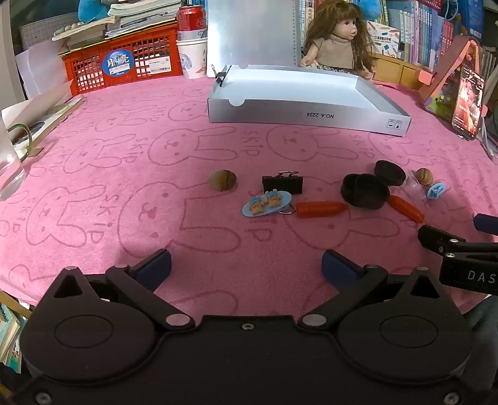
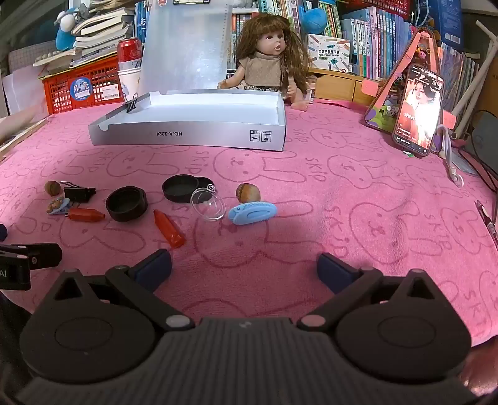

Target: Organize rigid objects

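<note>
Small objects lie in a row on the pink rabbit-print cloth: a walnut (image 1: 222,179), a black binder clip (image 1: 282,183), a blue bear charm (image 1: 267,203), two orange tubes (image 1: 320,209) (image 2: 168,229), two black round lids (image 1: 364,190) (image 2: 180,188), a clear half-dome (image 2: 208,204), a blue clip (image 2: 252,213) and a second nut (image 2: 247,192). An open silver box (image 1: 298,110) (image 2: 186,134) stands behind them. My left gripper (image 1: 246,268) is open and empty in front of the row. My right gripper (image 2: 244,269) is open and empty, near the blue clip.
A doll (image 2: 269,62) sits behind the box. A red crate (image 1: 121,60) with books, a can (image 1: 191,18) and a paper cup stand at back left. A lit phone (image 2: 418,109) leans on a stand at right. Bookshelves line the back. A glass (image 1: 9,162) stands at far left.
</note>
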